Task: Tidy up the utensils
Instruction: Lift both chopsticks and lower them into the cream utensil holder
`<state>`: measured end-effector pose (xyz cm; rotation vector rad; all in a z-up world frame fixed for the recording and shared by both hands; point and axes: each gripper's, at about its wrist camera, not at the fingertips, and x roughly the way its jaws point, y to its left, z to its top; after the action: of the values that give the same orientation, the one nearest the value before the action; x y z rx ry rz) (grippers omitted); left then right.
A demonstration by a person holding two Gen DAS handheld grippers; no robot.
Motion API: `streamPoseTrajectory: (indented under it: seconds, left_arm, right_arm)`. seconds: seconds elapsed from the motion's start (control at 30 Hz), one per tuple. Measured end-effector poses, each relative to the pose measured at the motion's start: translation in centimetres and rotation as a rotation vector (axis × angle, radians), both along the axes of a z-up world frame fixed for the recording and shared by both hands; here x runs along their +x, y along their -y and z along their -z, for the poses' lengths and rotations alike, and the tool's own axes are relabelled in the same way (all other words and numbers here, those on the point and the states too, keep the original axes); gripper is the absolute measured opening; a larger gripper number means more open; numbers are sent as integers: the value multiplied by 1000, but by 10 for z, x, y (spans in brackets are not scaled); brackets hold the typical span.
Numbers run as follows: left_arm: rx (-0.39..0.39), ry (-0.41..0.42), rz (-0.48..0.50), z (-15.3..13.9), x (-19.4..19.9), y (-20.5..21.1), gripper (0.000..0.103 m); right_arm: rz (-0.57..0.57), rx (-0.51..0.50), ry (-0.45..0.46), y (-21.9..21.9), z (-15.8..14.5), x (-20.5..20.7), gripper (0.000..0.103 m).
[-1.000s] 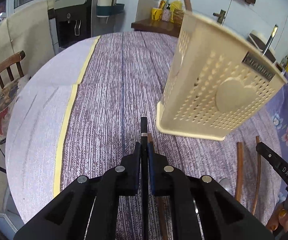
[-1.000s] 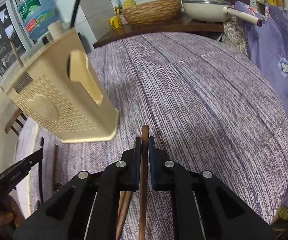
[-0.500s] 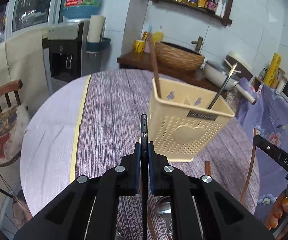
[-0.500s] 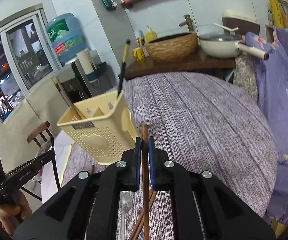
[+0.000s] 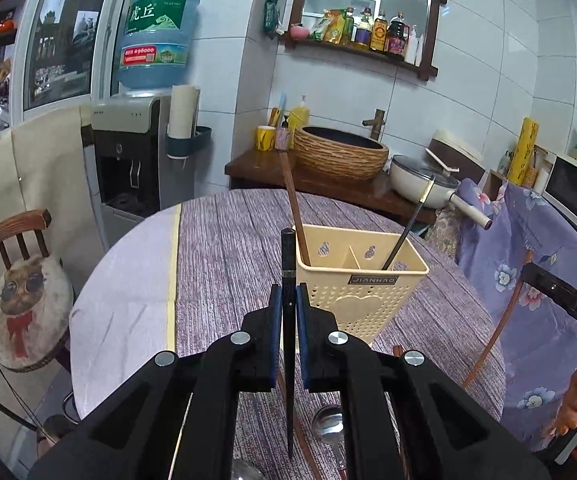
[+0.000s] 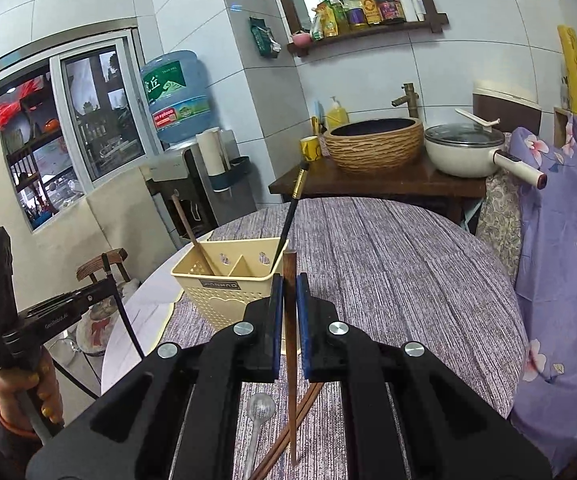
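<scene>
My left gripper point(image 5: 288, 296) is shut on a black chopstick point(image 5: 288, 256) and holds it upright above the table, just in front of the cream utensil basket point(image 5: 352, 300). My right gripper point(image 6: 289, 284) is shut on a brown chopstick point(image 6: 289, 268), also lifted, near the basket point(image 6: 224, 292). A brown chopstick point(image 5: 292, 196) stands in the basket's left compartment and a black one point(image 5: 408, 224) in the right. On the cloth below lie a metal spoon point(image 5: 328, 420), two brown chopsticks point(image 6: 308, 400) and a clear spoon point(image 6: 260, 404).
The round table point(image 5: 224, 248) has a purple striped cloth. A chair with a cat cushion point(image 5: 24, 304) stands at its left, and a water dispenser point(image 5: 128, 160) behind. Beyond are a wooden counter with a woven basin point(image 5: 340, 152) and a white pan point(image 6: 464, 152). A floral cloth point(image 6: 560, 280) hangs at right.
Both grippers have risen from the table and tipped upward, each carrying its chopstick. The basket, seen close and side-on before, now sits lower and shows its open top.
</scene>
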<state>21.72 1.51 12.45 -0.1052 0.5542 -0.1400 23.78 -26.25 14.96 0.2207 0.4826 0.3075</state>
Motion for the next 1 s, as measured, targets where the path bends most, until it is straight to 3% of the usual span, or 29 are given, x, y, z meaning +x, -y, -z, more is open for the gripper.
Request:
streamPoseTrajectory:
  seconds: [0.63, 0.77, 1.0]
  left_arm:
    - [-19, 30, 15, -30, -2, -10, 8]
    - [-49, 55, 34, -56, 2, -12, 8]
    - [-134, 180, 37, -128, 15, -13, 8]
  right_arm:
    - [-76, 21, 19, -7, -40, 7, 8]
    - [-88, 51, 66, -12, -71, 15, 8]
    - [-52, 77, 186, -20, -145, 37, 8]
